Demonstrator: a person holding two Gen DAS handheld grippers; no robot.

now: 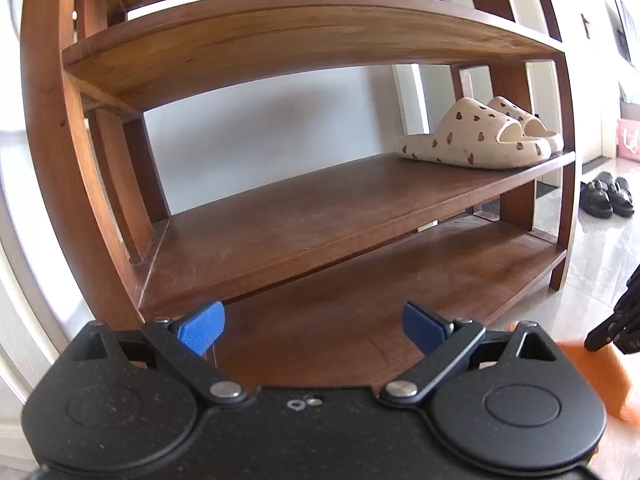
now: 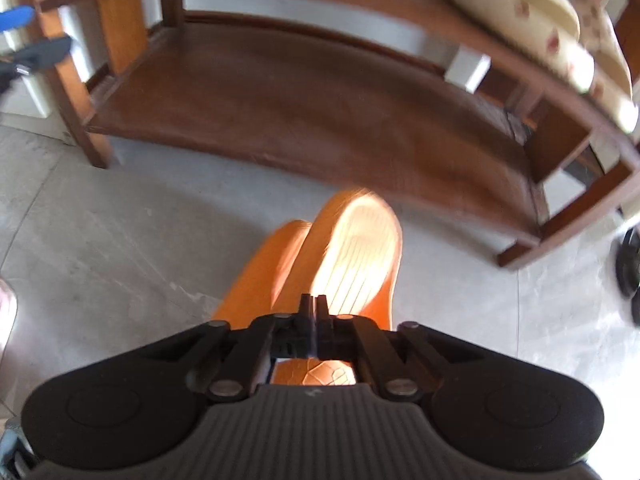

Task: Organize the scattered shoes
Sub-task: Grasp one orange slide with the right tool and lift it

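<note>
Carrying the orange slippers (image 2: pixel 320 256) is the step in hand: the right tool (image 2: pixel 315 308) pinches both together, clear of the floor (image 2: pixel 100 216), before the rack's bottom shelf (image 2: pixel 300 92). The left tool (image 1: pixel 314 326) stands spread and empty. Cream heart-print slippers (image 1: pixel 476 140) occupy the middle shelf's (image 1: pixel 300 216) right end. Next move: set the pair on a vacant shelf, then release.

Home entryway, wooden shoe rack (image 1: pixel 320 216), tiled floor (image 2: pixel 100 240)
</note>
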